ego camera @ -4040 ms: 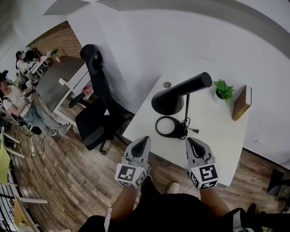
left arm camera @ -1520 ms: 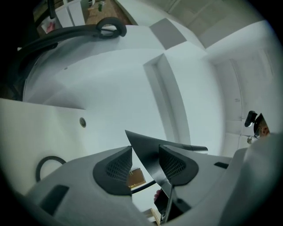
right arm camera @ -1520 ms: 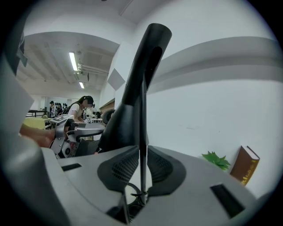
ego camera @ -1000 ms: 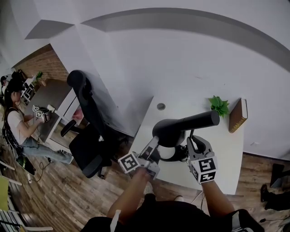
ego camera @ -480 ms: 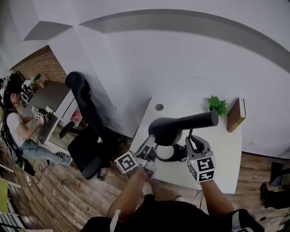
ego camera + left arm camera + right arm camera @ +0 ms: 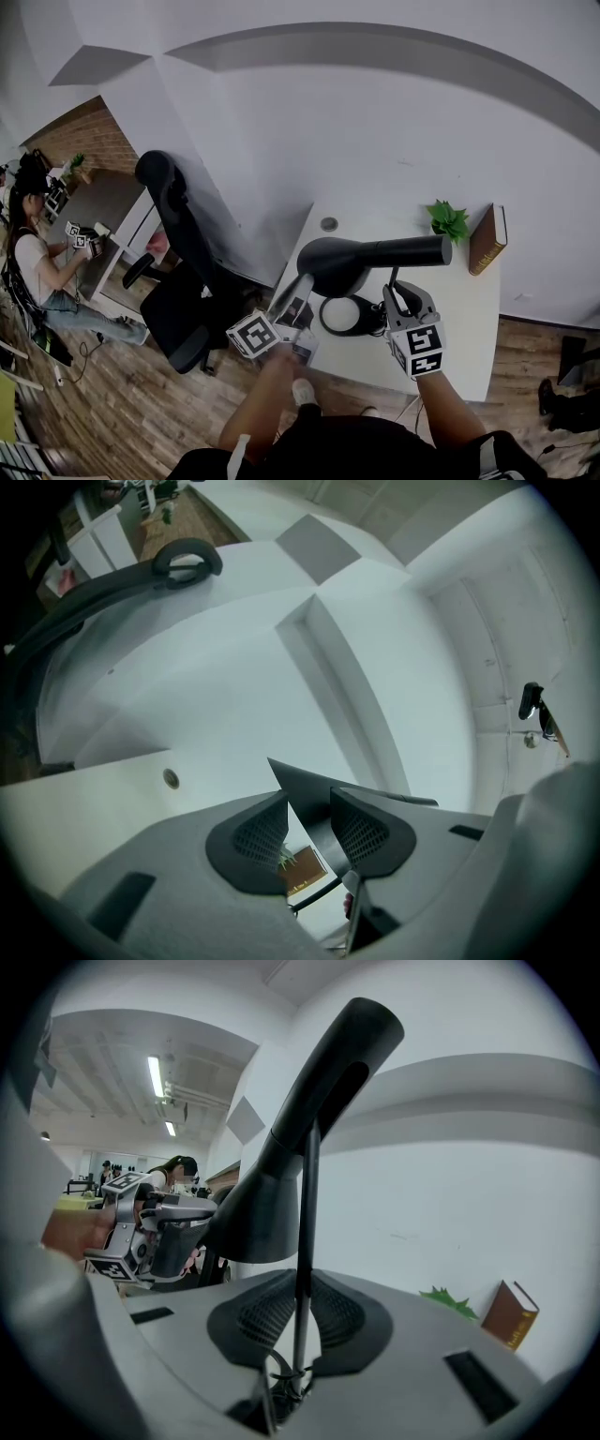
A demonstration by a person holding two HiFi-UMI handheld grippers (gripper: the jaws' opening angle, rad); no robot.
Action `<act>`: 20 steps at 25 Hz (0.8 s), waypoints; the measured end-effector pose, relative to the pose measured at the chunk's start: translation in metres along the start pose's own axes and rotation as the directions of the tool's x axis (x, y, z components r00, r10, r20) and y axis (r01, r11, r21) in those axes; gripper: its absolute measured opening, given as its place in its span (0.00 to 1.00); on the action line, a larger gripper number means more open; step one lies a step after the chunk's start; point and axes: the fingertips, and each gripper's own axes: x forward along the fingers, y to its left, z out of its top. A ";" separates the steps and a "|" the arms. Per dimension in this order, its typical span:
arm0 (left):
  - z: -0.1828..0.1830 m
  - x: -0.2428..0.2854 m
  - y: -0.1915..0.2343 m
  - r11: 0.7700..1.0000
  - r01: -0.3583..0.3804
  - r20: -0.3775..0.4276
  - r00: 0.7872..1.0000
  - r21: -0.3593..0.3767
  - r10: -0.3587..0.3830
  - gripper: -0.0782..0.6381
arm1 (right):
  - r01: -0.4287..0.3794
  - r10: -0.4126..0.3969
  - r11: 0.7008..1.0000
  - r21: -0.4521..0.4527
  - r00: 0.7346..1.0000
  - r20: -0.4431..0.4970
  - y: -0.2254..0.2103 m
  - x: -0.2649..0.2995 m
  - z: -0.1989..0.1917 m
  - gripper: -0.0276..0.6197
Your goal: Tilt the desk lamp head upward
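The black desk lamp stands on the white desk point(image 6: 459, 309), its round base point(image 6: 342, 316) under the stem. Its head point(image 6: 375, 255) lies almost level, with the cone shade toward the left. My left gripper point(image 6: 302, 281) is shut on the shade's lower rim; in the left gripper view the rim of the lamp head point(image 6: 314, 794) sits wedged in my left gripper point(image 6: 309, 827). My right gripper point(image 6: 398, 292) is shut on the thin upright stem point(image 6: 306, 1232), pads close on both sides in my right gripper point(image 6: 302, 1312). The right gripper view also shows the lamp head point(image 6: 281, 1176).
A small green plant point(image 6: 447, 219) and an upright brown book point(image 6: 487, 238) stand at the desk's far right. A cable grommet point(image 6: 328, 224) is at the far left corner. A black office chair point(image 6: 178, 244) stands left of the desk. A person point(image 6: 37, 253) sits at another desk, far left.
Four seconds ago both grippers hung free before the desk. Over the last second the shade end rose with my left gripper on it, and the head went from drooping to nearly level. The right gripper stayed.
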 end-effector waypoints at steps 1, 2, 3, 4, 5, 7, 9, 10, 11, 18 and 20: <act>0.004 -0.001 -0.002 1.000 -0.005 0.003 1.000 0.029 0.005 0.30 | 0.000 0.000 1.000 0.000 1.000 -0.001 0.000 0.000 0.000 0.10; 0.010 -0.002 -0.003 0.997 -0.016 0.005 1.000 0.069 0.016 0.30 | 0.001 -0.001 1.000 0.000 1.000 -0.001 0.000 0.000 0.000 0.10; 0.016 -0.002 -0.005 0.994 -0.025 0.009 1.000 0.109 0.025 0.30 | 0.002 -0.002 1.000 0.001 1.000 0.000 0.000 0.000 0.001 0.10; 0.022 -0.001 -0.009 0.990 -0.029 0.016 1.000 0.140 0.027 0.30 | 0.004 -0.004 1.000 0.000 1.000 0.001 0.000 0.001 0.001 0.10; 0.028 0.000 -0.013 0.985 -0.029 0.024 0.999 0.168 0.026 0.30 | 0.005 -0.005 1.000 -0.003 1.000 -0.001 0.000 0.001 0.000 0.10; 0.038 0.001 -0.021 0.975 -0.029 0.033 0.999 0.220 0.022 0.30 | 0.006 -0.006 1.000 -0.005 1.000 -0.007 0.000 0.002 -0.001 0.10; 0.047 0.002 -0.026 0.963 -0.030 0.037 0.999 0.268 0.020 0.30 | 0.004 -0.004 1.000 0.000 1.000 -0.010 -0.001 0.004 0.000 0.10; 0.051 0.003 -0.029 0.957 -0.030 0.040 0.999 0.290 0.020 0.30 | 0.005 -0.005 1.000 0.002 1.000 -0.011 -0.002 0.004 0.000 0.10; 0.054 0.004 -0.031 0.950 -0.031 0.042 0.999 0.309 0.019 0.30 | 0.006 -0.006 1.000 0.002 1.000 -0.012 -0.002 0.005 -0.001 0.10; 0.077 0.006 -0.055 0.889 -0.039 0.067 0.998 0.456 0.009 0.30 | 0.010 -0.010 1.000 0.007 1.000 -0.013 -0.001 0.005 -0.001 0.10; 0.084 0.007 -0.063 0.865 -0.045 0.078 0.997 0.500 0.007 0.30 | 0.011 -0.011 1.000 0.007 1.000 -0.013 -0.001 0.005 0.000 0.10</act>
